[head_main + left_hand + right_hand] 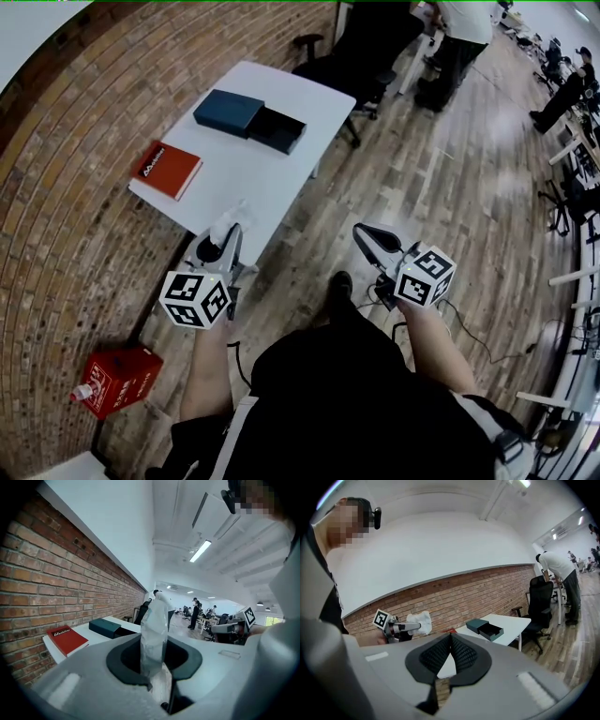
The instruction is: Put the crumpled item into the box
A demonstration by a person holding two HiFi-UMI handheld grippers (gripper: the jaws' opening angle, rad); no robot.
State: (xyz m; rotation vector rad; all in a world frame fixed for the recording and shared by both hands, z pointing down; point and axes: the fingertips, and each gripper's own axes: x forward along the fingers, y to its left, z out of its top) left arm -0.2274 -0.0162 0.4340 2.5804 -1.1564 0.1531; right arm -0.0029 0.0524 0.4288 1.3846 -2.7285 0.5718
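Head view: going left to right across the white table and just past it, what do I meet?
red book → teal box cover → open black tray, right beside the cover → black office chair

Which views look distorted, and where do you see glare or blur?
Head view: fisheye curves the brick wall; pale glare on the floor. Left gripper view: the crumpled item looks soft, close to the lens. Right gripper view: dark rounded corners, brick wall bowed.
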